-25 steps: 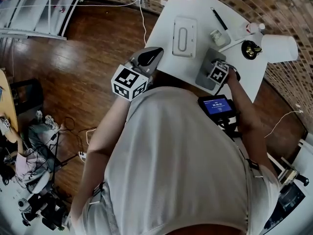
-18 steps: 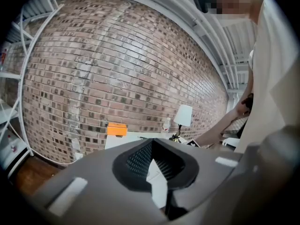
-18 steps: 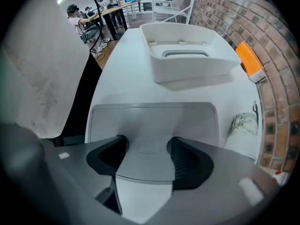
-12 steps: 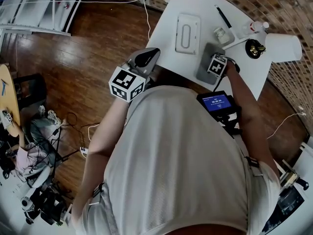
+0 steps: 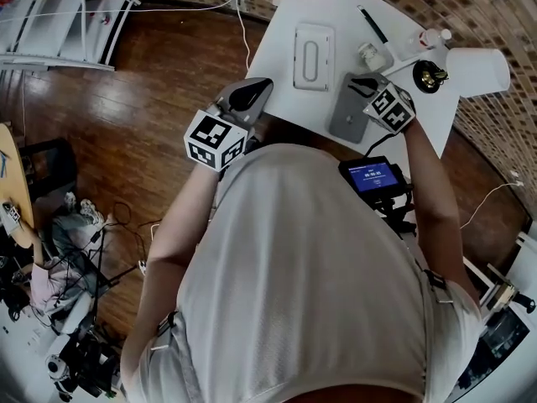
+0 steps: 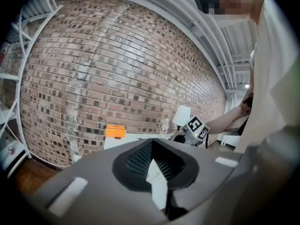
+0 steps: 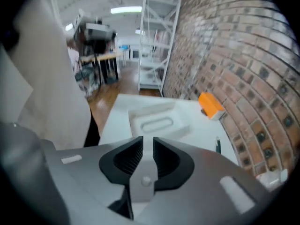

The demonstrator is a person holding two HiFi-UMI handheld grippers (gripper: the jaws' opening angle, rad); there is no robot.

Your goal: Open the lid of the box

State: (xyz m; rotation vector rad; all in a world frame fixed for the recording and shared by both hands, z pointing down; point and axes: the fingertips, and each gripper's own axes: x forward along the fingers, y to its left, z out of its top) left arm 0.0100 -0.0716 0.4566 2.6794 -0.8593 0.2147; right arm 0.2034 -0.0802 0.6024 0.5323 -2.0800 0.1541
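Legible text: none that I can make out from my station. Item one: marker cube [image 5: 216,139], left of centre in the head view, with black-and-white square code patterns on its faces; pattern only, no letters or digits. Item two: second marker cube [image 5: 391,107], upper right of that view, same kind of pattern; it also shows right of centre in the left gripper view. Item three: small screen [image 5: 370,177], right of centre, blue with pale characters too small to read.
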